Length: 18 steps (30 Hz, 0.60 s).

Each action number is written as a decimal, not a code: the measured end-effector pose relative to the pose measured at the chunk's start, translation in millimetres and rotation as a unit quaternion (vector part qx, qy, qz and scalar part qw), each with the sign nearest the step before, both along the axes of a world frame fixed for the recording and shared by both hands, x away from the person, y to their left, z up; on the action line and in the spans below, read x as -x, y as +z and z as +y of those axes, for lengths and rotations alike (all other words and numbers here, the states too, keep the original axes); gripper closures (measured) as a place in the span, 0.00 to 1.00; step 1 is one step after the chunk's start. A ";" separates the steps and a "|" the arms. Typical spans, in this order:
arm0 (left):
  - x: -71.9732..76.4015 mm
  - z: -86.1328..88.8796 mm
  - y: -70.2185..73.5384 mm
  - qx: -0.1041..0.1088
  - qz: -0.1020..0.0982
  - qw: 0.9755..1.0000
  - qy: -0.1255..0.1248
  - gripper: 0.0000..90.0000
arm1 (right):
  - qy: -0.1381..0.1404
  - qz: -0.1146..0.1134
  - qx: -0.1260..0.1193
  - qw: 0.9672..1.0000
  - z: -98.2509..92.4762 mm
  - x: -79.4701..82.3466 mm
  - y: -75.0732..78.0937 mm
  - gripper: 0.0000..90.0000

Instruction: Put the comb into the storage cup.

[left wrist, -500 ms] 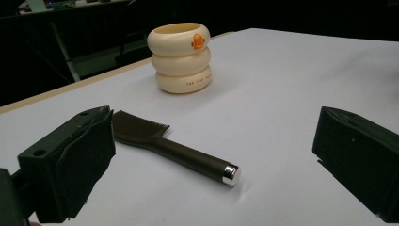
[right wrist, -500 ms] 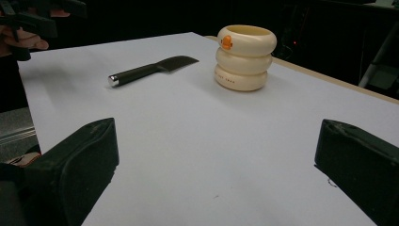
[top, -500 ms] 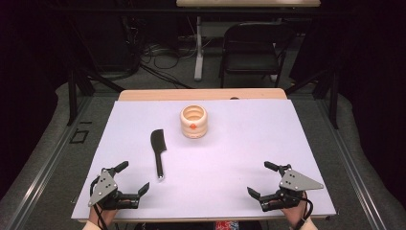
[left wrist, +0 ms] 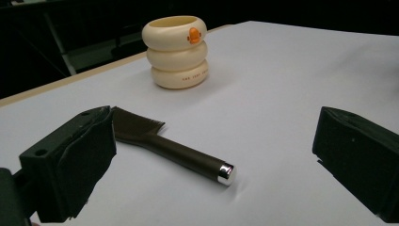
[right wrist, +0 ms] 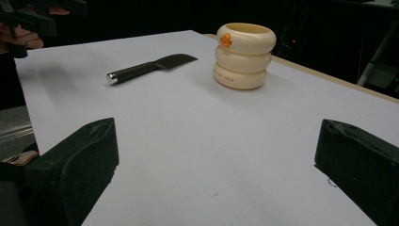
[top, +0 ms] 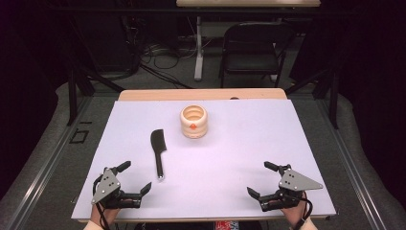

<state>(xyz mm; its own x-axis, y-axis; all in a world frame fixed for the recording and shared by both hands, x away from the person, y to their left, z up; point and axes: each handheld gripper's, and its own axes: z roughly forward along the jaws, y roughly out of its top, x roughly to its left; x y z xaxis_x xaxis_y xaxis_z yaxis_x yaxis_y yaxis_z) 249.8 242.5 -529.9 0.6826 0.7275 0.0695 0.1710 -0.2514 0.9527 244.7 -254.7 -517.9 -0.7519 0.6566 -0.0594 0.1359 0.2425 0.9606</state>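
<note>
A dark knife (top: 158,152) with a silver-capped handle lies flat on the white table (top: 249,158), blade pointing away. Beyond it to the right stands a cream ribbed holder (top: 194,121) with an orange mark, upright and empty-looking from above. My left gripper (top: 134,178) rests at the near left edge, jaws wide open and empty; the knife's handle end (left wrist: 226,173) lies just ahead between its jaws in the left gripper view, the holder (left wrist: 178,52) farther back. My right gripper (top: 262,179) sits open at the near right edge, with knife (right wrist: 150,67) and holder (right wrist: 244,55) ahead.
A bare wooden strip (top: 201,94) runs along the table's far edge. Behind the table stand a black folding chair (top: 253,45), a table leg and floor cables. The other hand and gripper (right wrist: 28,19) show at the top left of the right gripper view.
</note>
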 end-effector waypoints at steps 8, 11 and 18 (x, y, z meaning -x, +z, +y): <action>-5.3 -5.0 3.7 -0.005 0.010 1.000 0.006 0.00 | 0.002 0.001 0.001 1.000 0.5 -0.4 -0.3 0.00; -7.6 -8.2 4.6 -0.006 0.011 1.000 0.006 0.00 | 0.000 0.001 0.002 1.000 0.2 -0.5 -0.3 0.00; -14.7 -14.7 5.7 -0.012 0.013 1.000 0.005 0.00 | -0.002 0.003 0.003 1.000 0.4 -0.4 -0.6 0.00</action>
<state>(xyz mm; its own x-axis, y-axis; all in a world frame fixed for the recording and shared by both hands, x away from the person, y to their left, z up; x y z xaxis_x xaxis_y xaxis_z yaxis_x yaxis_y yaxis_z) 264.5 227.8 -524.2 0.6768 0.7330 0.0682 0.1991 -0.2714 0.9416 245.1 -254.3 -518.5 -0.7497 0.6591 -0.0594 0.1423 0.2482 0.9582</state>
